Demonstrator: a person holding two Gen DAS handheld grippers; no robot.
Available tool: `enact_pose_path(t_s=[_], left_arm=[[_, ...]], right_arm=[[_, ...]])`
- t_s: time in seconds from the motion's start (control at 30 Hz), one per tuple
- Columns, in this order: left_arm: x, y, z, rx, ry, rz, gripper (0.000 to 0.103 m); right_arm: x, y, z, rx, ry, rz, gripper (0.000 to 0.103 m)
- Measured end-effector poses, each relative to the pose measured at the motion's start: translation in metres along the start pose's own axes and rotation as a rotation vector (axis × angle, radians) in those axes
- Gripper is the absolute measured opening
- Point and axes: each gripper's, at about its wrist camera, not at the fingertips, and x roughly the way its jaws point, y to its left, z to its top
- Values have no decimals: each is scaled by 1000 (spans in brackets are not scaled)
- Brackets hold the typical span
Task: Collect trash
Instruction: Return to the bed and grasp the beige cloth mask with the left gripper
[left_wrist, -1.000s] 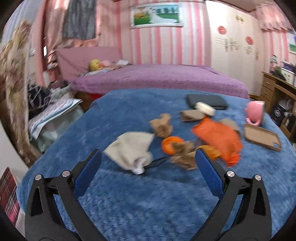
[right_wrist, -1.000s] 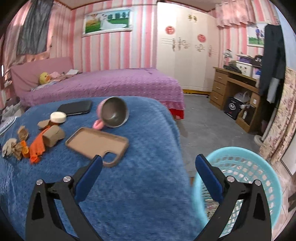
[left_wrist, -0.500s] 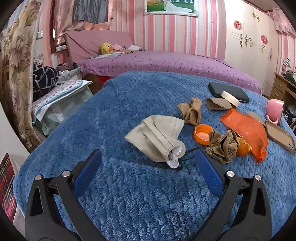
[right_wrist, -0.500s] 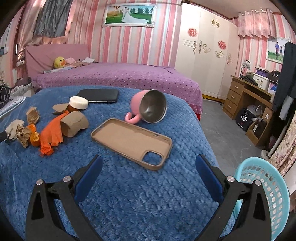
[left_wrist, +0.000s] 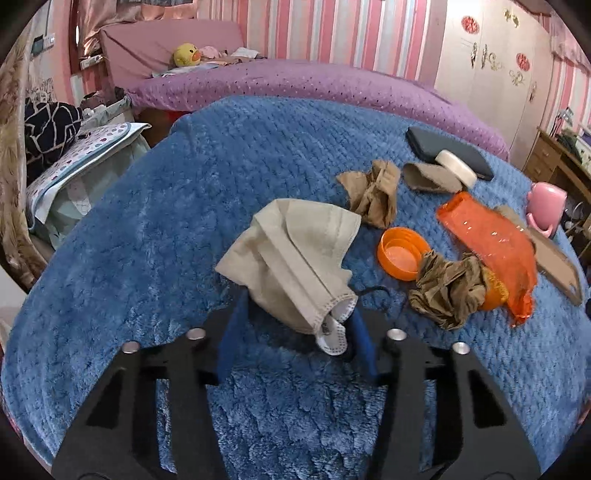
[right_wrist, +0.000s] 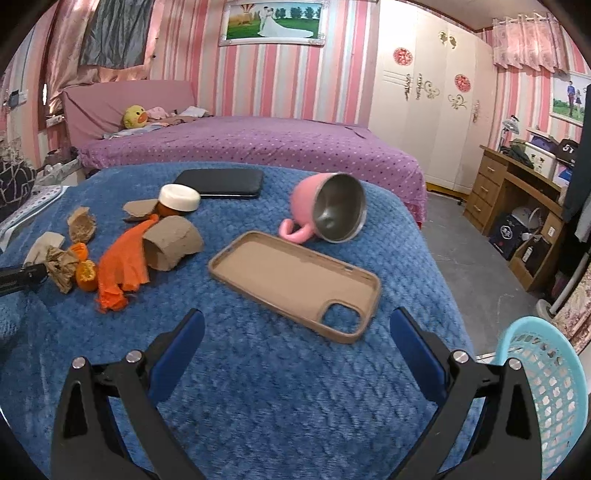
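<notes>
Picking up the first piece of trash, by the look of it. Left tool (left_wrist: 295, 325) closing, blue pads coming in on the near end of a beige, pleated, crumpled face mask (left_wrist: 295, 258) lying on the blue plush cover of the table (left_wrist: 184, 206); mask end sits between the pads, but whether pressed yet or only flanked cannot be told, since the mask covers the pad faces. Right tool (right_wrist: 295, 354) spread wide and empty, hanging above bare cover just short of a tan phone case (right_wrist: 295, 280).

Next, probably: finishing the squeeze on the mask, lifting clear without dragging the thin black cord (left_wrist: 369, 291) beside it, then carrying across to the turquoise plastic lattice basket (right_wrist: 546, 387) at the far right, off the table edge. A soft, floppy mask likely to sag and slip from a shallow pinch.

More trash waiting further along: a crumpled brown paper wad (left_wrist: 448, 291), an orange plastic lid (left_wrist: 402, 256), an orange plastic bag (left_wrist: 491, 243), another brown paper scrap (left_wrist: 375, 197), a torn cardboard tube (right_wrist: 171, 242).

Hard to make out: basket cut off by the frame and by the right tool's finger, contents unseen; what the black cord belongs to; the orange lump under the bag and wad; left tool only a dark sliver at the edge of the right view.
</notes>
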Motion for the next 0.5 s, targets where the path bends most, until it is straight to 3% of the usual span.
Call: enact_pose_path(t_s=[0.1,0.23,0.33,0.5], left_arm=[[-7,3,-2,0,-25,6,24],[-24,9,-5,13,-96,86,23],[-28,17,-5,-9,-117,101,23],[-23,27,-4,-45,-110,116,23]], right_arm=[[0,12,3,-12,1,26,98],[4,34,9,-46,5,63,97],[8,51,14,-64,9,110,95],[24,84,23,-114,46,193,79]])
